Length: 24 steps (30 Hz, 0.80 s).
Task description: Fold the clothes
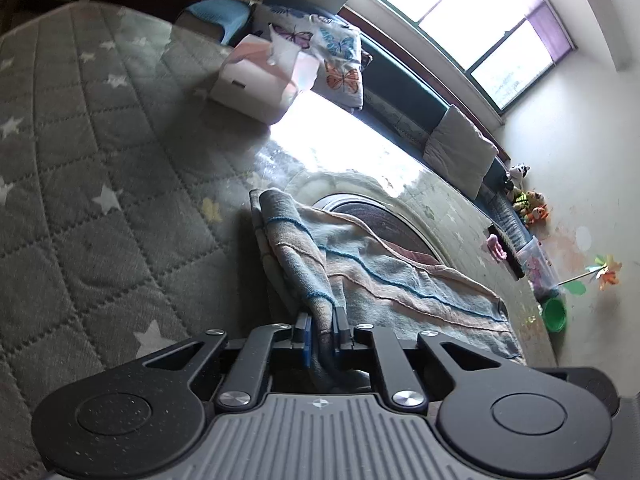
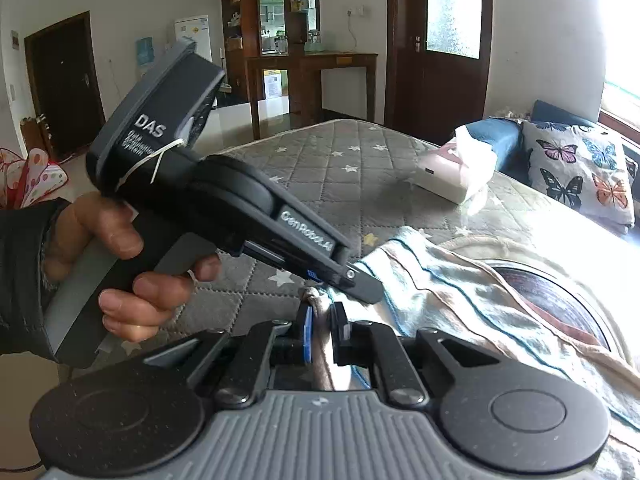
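A pale striped garment (image 1: 384,280), blue and pink with thin blue lines, lies on the grey star-quilted table cover (image 1: 100,160). My left gripper (image 1: 322,312) is shut on a bunched edge of it. In the right wrist view the same garment (image 2: 460,292) spreads to the right, and my right gripper (image 2: 322,314) is shut on its near edge. The left gripper (image 2: 360,286), held in a hand, pinches the cloth just above and beside my right one.
A white tissue box (image 1: 256,80) stands on the far side of the table. A butterfly cushion (image 1: 332,56) and grey cushion (image 1: 460,148) rest on a bench under the window. Toys (image 1: 528,204) and a green cup (image 1: 554,314) are at the far right.
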Tool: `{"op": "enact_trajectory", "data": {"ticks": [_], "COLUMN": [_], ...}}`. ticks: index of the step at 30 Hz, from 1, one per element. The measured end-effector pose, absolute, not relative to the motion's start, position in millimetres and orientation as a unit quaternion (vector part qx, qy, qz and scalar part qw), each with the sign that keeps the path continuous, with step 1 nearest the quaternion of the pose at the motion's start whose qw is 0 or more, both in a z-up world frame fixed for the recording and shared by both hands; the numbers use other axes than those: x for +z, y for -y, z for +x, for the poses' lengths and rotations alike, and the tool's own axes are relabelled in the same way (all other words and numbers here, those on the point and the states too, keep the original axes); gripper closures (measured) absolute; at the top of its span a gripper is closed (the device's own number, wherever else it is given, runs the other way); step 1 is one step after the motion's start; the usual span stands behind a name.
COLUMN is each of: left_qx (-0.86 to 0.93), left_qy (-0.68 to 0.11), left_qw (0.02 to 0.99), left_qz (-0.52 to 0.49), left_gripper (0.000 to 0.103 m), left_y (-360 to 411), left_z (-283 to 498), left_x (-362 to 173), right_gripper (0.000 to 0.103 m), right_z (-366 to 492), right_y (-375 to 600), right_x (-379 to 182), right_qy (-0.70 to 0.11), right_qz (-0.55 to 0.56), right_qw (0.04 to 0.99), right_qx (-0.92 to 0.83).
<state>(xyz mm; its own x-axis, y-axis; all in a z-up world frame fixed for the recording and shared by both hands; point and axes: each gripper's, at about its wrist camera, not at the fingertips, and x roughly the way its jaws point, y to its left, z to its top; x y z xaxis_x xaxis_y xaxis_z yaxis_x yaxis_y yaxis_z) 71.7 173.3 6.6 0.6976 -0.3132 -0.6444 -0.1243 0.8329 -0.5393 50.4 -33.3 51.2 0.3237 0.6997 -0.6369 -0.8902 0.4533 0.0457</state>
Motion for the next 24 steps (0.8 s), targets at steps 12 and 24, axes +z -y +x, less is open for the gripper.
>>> {"op": "enact_trajectory", "data": {"ticks": [12,24], "left_qx": [-0.053,-0.067], "left_qy": [-0.357,-0.326], "left_qw": [0.918,0.942], "left_qz": [-0.165,-0.048], "left_gripper": [0.094,0.094], "left_y": [-135,-61], "left_z": [66,61], "left_x": [26,43], "right_gripper": [0.086,0.057], "right_z": [101,162], "right_y": [80,75], "right_x": [71,72], "right_qy": [-0.345,-0.415], "right_qz": [-0.055,0.006], "right_qw": [0.823,0.793], "right_qx": [0.448,0.447]}}
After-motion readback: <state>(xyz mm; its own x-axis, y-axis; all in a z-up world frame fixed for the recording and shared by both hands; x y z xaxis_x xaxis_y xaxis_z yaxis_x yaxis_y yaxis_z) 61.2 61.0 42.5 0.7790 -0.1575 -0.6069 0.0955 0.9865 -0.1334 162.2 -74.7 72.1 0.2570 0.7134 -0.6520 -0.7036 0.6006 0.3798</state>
